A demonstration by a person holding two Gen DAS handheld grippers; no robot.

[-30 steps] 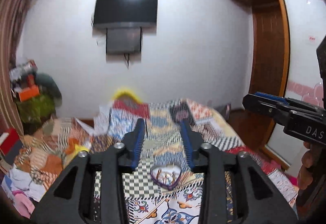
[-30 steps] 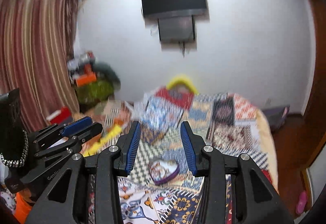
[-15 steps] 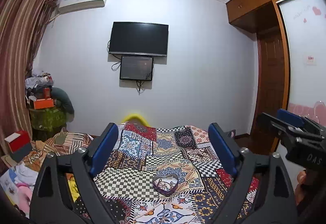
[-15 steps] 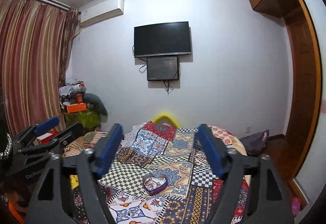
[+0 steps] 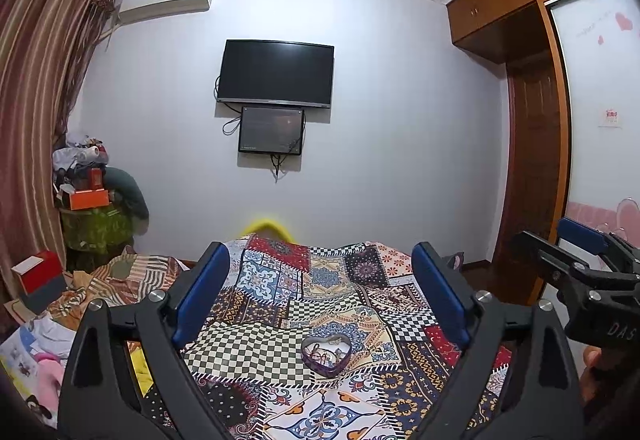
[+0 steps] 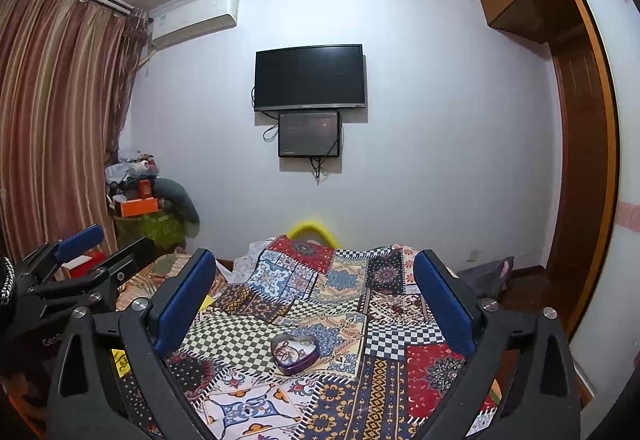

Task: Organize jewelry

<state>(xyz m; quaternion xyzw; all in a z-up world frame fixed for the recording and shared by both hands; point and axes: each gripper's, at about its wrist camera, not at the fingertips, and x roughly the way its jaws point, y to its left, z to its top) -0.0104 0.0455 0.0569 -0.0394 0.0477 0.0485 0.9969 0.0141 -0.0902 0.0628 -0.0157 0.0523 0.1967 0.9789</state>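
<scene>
A purple heart-shaped tin (image 5: 326, 355) lies open on the patchwork bedspread (image 5: 280, 304), with small jewelry pieces inside. It also shows in the right wrist view (image 6: 295, 354). My left gripper (image 5: 320, 280) is wide open and empty, held above and before the tin. My right gripper (image 6: 316, 284) is also wide open and empty, at a similar distance. The right gripper appears at the right edge of the left wrist view (image 5: 576, 260); the left gripper appears at the left edge of the right wrist view (image 6: 80, 260).
A TV (image 5: 275, 73) and a smaller screen hang on the far wall. Cluttered boxes and cloth (image 5: 88, 196) pile up at the left by striped curtains. A wooden wardrobe and door (image 5: 528, 160) stand at the right. Loose clothes lie left of the bed.
Both grippers have opened from nearly shut to wide open. Both have tilted up and steadied, so the room and wall now show above the bed.
</scene>
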